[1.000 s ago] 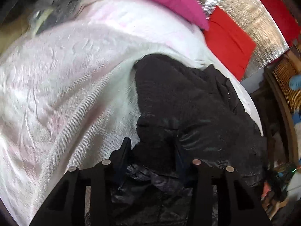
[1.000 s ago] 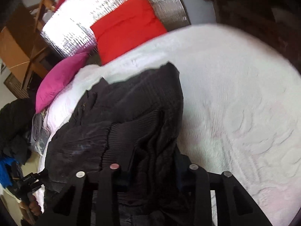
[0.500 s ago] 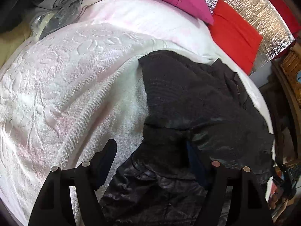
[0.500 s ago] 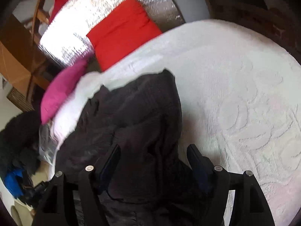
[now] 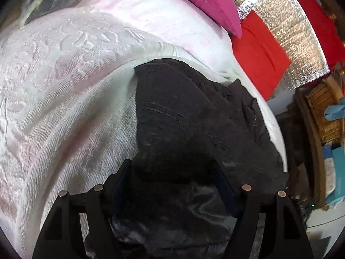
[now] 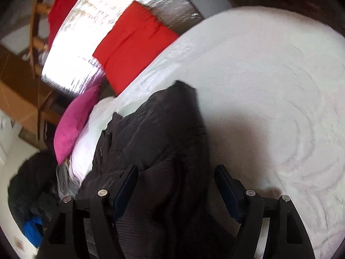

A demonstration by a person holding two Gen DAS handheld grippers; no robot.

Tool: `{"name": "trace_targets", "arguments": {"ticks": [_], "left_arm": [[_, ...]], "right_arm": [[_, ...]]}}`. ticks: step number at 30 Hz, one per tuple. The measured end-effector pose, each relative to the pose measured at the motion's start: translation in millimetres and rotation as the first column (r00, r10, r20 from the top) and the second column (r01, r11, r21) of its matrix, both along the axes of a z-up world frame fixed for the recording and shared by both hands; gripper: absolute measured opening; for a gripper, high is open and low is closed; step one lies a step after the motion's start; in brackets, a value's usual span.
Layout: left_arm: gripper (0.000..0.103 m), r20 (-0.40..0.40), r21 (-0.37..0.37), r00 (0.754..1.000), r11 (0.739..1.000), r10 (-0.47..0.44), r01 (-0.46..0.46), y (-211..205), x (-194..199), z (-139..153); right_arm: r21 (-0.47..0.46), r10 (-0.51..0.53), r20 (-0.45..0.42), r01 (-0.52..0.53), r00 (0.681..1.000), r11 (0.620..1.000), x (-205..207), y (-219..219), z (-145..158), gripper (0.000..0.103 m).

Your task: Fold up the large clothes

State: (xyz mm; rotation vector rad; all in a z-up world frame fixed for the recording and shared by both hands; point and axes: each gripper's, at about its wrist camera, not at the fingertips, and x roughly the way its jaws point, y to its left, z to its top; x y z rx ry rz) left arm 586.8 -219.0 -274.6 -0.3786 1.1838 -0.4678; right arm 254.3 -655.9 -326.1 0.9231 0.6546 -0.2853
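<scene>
A large black jacket (image 5: 189, 125) with knit and shiny lining parts lies bunched on a white bedspread (image 5: 64, 99). My left gripper (image 5: 172, 172) is open, its fingers astride the near end of the jacket without gripping it. In the right wrist view the same jacket (image 6: 159, 133) lies on the bedspread (image 6: 269, 86). My right gripper (image 6: 175, 177) is open, hovering over the jacket's near ribbed edge; its right finger is over bare bedspread.
A magenta pillow (image 5: 204, 2) and a red cushion (image 5: 261, 51) lie at the head of the bed by a silver foil panel (image 5: 286, 30). A wicker basket (image 5: 323, 112) stands at the right. Dark clothes (image 6: 32, 185) are piled beside the bed.
Both grippers were shut on the jacket one second ago and have opened, letting it drop onto the bed. Both have drawn back slightly over its near end.
</scene>
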Motion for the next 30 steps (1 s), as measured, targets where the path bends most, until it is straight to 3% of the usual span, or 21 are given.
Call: {"name": "trace_targets", "arguments": {"ticks": [1,4,6,9,10,13,15,16,18,23,27,29,30], "left_arm": [[0.066,0.016,0.022,1.0,1.0,0.003,-0.003,-1,-1,1],[0.043,0.058,0.048,0.998,0.999,0.017,-0.02,0,-3,7],[0.04,0.08,0.033,0.997,0.999,0.022,-0.024,2,-7,13],[0.04,0.119,0.075,0.993,0.997,-0.002,-0.007,-3,-10,18],[0.046,0.117,0.097,0.993,0.995,-0.011,-0.001,-4,-11,15],[0.056,0.071,0.131,0.997,0.991,-0.003,-0.007,-4,-9,3],[0.058,0.066,0.142,0.998,0.99,-0.011,0.001,0,-13,7],[0.062,0.063,0.153,0.998,0.988,-0.018,0.008,2,-16,10],[0.066,0.062,0.152,0.998,0.988,-0.028,0.018,9,-25,19],[0.078,0.06,0.097,0.998,0.995,0.0,-0.005,32,-54,33],[0.08,0.004,0.116,1.0,0.993,0.001,-0.001,32,-57,16],[0.08,0.003,0.148,1.0,0.989,-0.01,0.009,35,-62,12],[0.076,0.024,0.163,0.999,0.986,-0.024,0.02,33,-64,13]], "right_arm": [[-0.037,0.029,-0.019,-0.03,0.999,0.999,6,5,3,0.047],[-0.126,0.024,-0.055,-0.03,0.998,0.992,17,14,14,0.032],[-0.145,0.014,-0.043,-0.02,0.999,0.989,10,14,22,0.029],[-0.191,0.003,-0.025,-0.007,1.0,0.982,2,18,34,0.028],[-0.204,0.0,-0.045,-0.009,0.999,0.979,3,19,32,0.028],[-0.15,0.011,-0.112,-0.028,0.994,0.988,5,16,13,0.033],[-0.104,0.008,-0.089,-0.017,0.996,0.994,-3,12,14,0.035],[-0.086,0.011,-0.089,-0.019,0.996,0.996,-3,11,17,0.043],[-0.043,0.04,-0.071,-0.044,0.997,0.998,-12,11,24,0.078],[-0.061,0.073,-0.061,-0.076,0.995,0.995,-38,21,34,0.08],[-0.07,0.092,-0.088,-0.099,0.992,0.993,-43,27,20,0.08],[-0.102,0.107,-0.111,-0.119,0.988,0.988,-39,35,15,0.077],[-0.148,0.103,-0.135,-0.123,0.985,0.981,-36,41,15,0.068]]}}
